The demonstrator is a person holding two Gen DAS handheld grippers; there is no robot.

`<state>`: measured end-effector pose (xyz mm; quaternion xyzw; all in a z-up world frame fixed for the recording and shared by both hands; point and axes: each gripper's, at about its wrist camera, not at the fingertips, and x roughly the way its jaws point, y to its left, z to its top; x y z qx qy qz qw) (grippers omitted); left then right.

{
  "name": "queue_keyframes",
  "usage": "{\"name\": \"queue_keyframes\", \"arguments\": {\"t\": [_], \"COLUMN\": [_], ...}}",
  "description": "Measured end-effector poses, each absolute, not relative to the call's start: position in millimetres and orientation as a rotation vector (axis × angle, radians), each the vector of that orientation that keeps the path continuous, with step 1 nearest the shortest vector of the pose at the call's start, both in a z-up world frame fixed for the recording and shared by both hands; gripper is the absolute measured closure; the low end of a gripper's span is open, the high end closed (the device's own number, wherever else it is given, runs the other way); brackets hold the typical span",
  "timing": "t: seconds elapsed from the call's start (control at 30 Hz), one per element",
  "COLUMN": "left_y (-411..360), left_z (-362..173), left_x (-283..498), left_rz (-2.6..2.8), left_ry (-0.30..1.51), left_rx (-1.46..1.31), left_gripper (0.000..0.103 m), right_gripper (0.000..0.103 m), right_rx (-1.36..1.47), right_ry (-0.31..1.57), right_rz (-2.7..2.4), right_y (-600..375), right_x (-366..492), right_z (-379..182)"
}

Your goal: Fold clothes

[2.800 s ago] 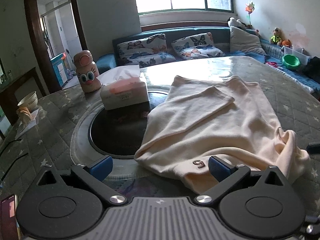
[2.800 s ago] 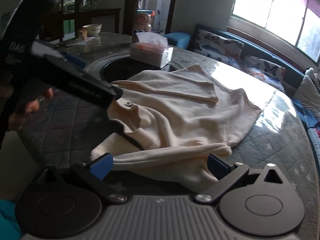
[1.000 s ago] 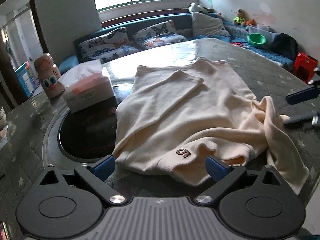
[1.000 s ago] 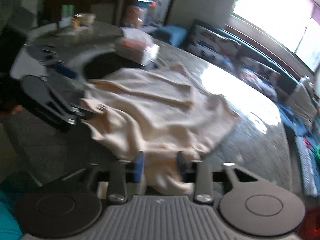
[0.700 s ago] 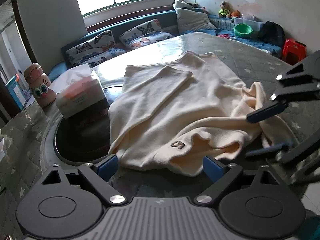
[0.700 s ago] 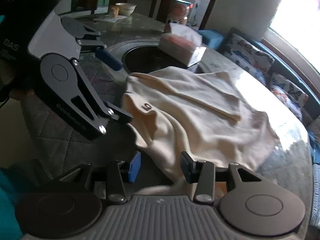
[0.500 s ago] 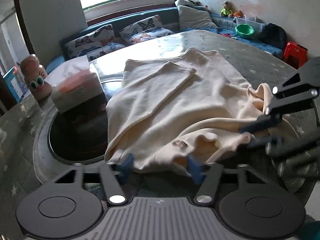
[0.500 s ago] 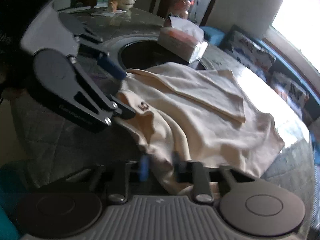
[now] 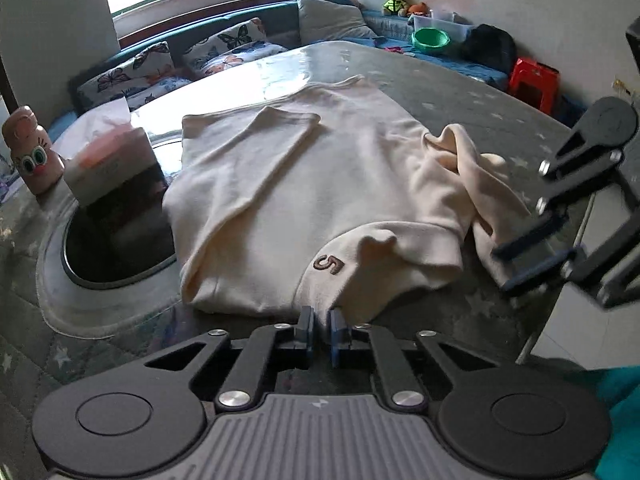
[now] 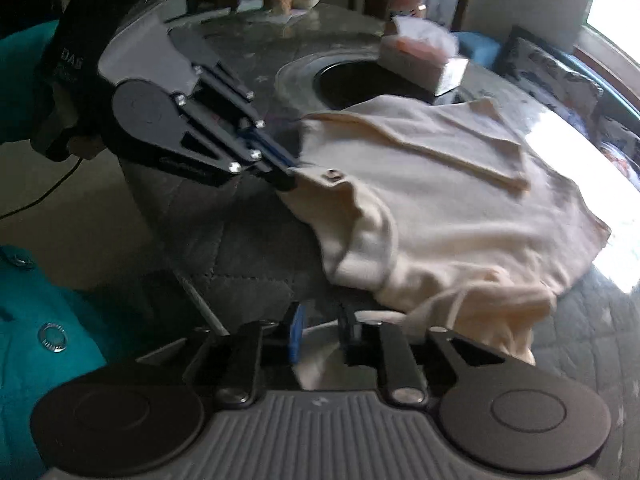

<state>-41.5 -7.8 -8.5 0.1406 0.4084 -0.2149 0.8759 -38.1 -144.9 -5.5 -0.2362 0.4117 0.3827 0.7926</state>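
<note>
Now a cream shirt (image 9: 320, 184) lies spread on the round table (image 9: 460, 92), and one edge of it covers part of the dark round hole (image 9: 116, 240) in the middle of the table. One sleeve (image 9: 264, 152) is folded flat over the shirt. The other sleeve (image 9: 476, 184) is bunched up at the far side from the hole. A brown number 5 (image 9: 329, 265) sits near the shirt's close edge. The left gripper (image 9: 320, 330) has its blue fingers (image 9: 306, 326) pinched together on the shirt's close edge, just under the 5. The right gripper (image 10: 322, 336) is at the bunched sleeve near the table edge. Its fingers (image 10: 297, 336) stand narrow with some cream cloth low between them, but the view is blurry, so I cannot tell if they grip it. A tissue box (image 9: 110, 164) sits at the hole's far rim, and a pink bottle with big eyes (image 9: 30, 152) stands beside the box, away from the shirt.
</note>
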Motion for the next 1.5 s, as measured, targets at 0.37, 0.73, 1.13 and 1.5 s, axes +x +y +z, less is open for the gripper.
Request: {"name": "queue_keyframes", "arguments": {"t": [0.37, 0.73, 1.13, 1.5], "left_y": [-9, -54, -81, -100], "left_z": [23, 2, -16, -18], "left_x": [-36, -5, -4, 0], "left_rz": [-0.437, -0.493, -0.576, -0.617], "left_ry": [0.764, 0.791, 0.828, 0.834], "left_rx": [0.267, 0.217, 0.245, 0.267], "left_gripper": [0.08, 0.07, 0.065, 0.058], "right_gripper": [0.059, 0.098, 0.067, 0.065], "right_rx": [-0.284, -0.597, -0.645, -0.245], "right_ry": [0.986, 0.968, 0.78, 0.894], "right_rz": [0.64, 0.476, -0.013, 0.191], "right_y": [-200, -221, -307, -328], "right_x": [-12, -13, 41, 59], "right_z": [-6, 13, 47, -1]}}
